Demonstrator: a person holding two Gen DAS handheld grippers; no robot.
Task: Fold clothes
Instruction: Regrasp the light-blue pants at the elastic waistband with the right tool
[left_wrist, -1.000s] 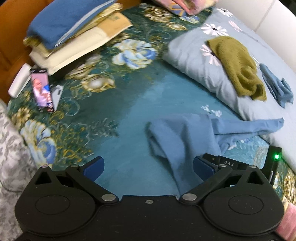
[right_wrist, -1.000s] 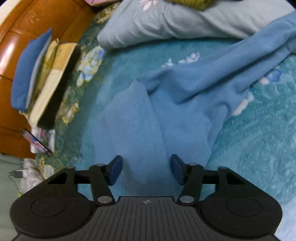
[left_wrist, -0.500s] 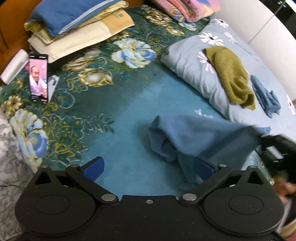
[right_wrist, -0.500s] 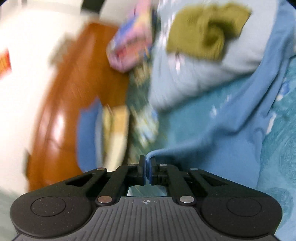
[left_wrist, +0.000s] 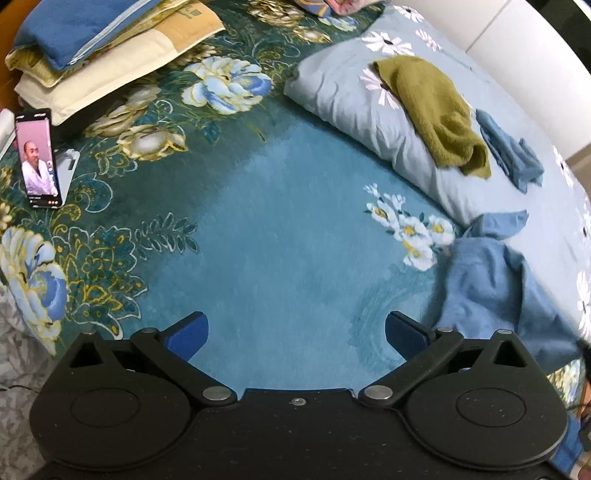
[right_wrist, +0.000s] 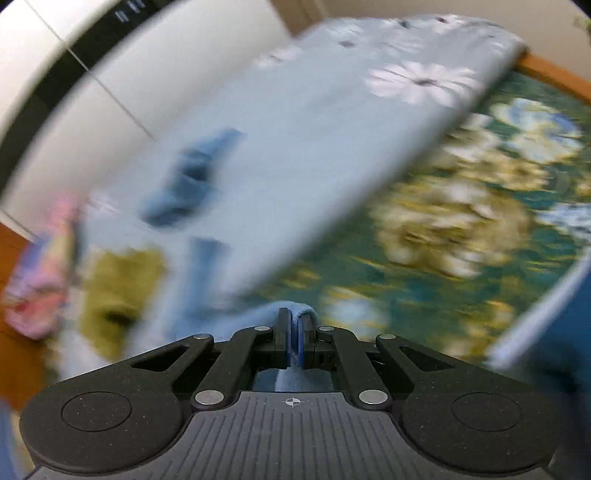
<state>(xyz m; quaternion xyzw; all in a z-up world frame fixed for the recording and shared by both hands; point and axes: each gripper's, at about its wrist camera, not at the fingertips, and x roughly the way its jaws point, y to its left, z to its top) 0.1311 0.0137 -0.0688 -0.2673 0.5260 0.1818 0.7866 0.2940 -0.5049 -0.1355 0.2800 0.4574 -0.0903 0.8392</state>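
A light blue garment (left_wrist: 495, 288) hangs bunched at the right of the left wrist view, lifted off the teal floral bedspread (left_wrist: 280, 240). My right gripper (right_wrist: 293, 338) is shut on a fold of this blue garment (right_wrist: 295, 308); that view is motion-blurred. My left gripper (left_wrist: 295, 332) is open and empty above the bedspread, to the left of the garment. An olive green garment (left_wrist: 432, 110) and a small blue cloth (left_wrist: 509, 151) lie on the pale floral pillow (left_wrist: 354, 99).
A stack of folded bedding (left_wrist: 96, 48) sits at the back left. A phone (left_wrist: 37, 158) with a lit screen lies at the left. A pink patterned bundle (right_wrist: 33, 291) and a white wall (right_wrist: 155, 74) show in the right wrist view.
My right gripper shut on the blue garment and swung it up and to the right, off the middle of the bedspread. My left gripper stayed open.
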